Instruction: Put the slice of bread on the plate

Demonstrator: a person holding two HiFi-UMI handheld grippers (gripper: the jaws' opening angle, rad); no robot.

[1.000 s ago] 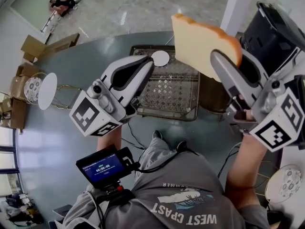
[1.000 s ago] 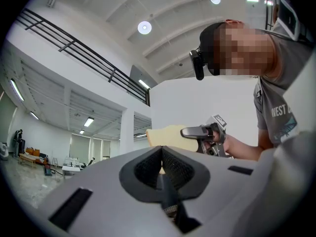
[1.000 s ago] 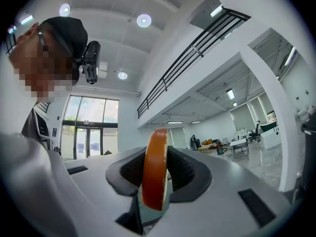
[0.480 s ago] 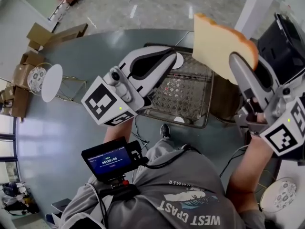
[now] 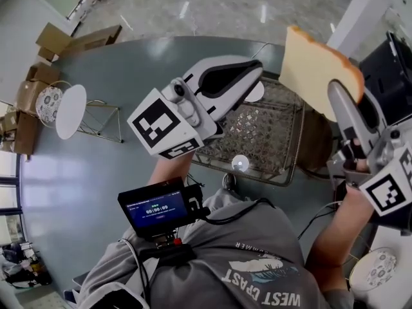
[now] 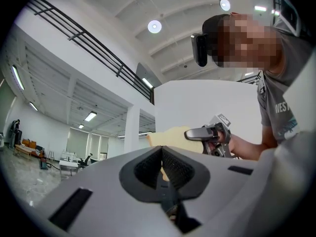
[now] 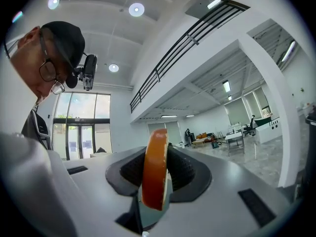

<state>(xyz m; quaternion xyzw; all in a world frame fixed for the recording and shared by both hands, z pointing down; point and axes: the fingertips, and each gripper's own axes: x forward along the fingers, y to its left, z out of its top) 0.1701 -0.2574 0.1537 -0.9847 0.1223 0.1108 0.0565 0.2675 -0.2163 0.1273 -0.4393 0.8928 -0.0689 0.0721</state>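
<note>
A pale slice of bread with an orange-brown crust (image 5: 315, 66) is held up in the air at the right of the head view. It is gripped at its lower edge by the right gripper (image 5: 339, 90), whose jaws are closed on it. In the right gripper view the crust is seen edge-on and upright between the black pads. The left gripper (image 5: 252, 71) is held near it, above a metal mesh tray (image 5: 277, 143), with its jaws pressed together and nothing between them. The two grippers are kept apart, not touching. The tray lies on a round grey-blue bench (image 5: 96, 172), and a black box-shaped appliance (image 5: 394, 60) is seen just beyond the right gripper. A plain white round plate (image 5: 70, 111) is propped on edge at a thin wire stand (image 5: 106, 118) at the far left of the bench, well apart from the bread. A small black screen (image 5: 158, 208) is seen in front of the person's grey shirt.
</note>
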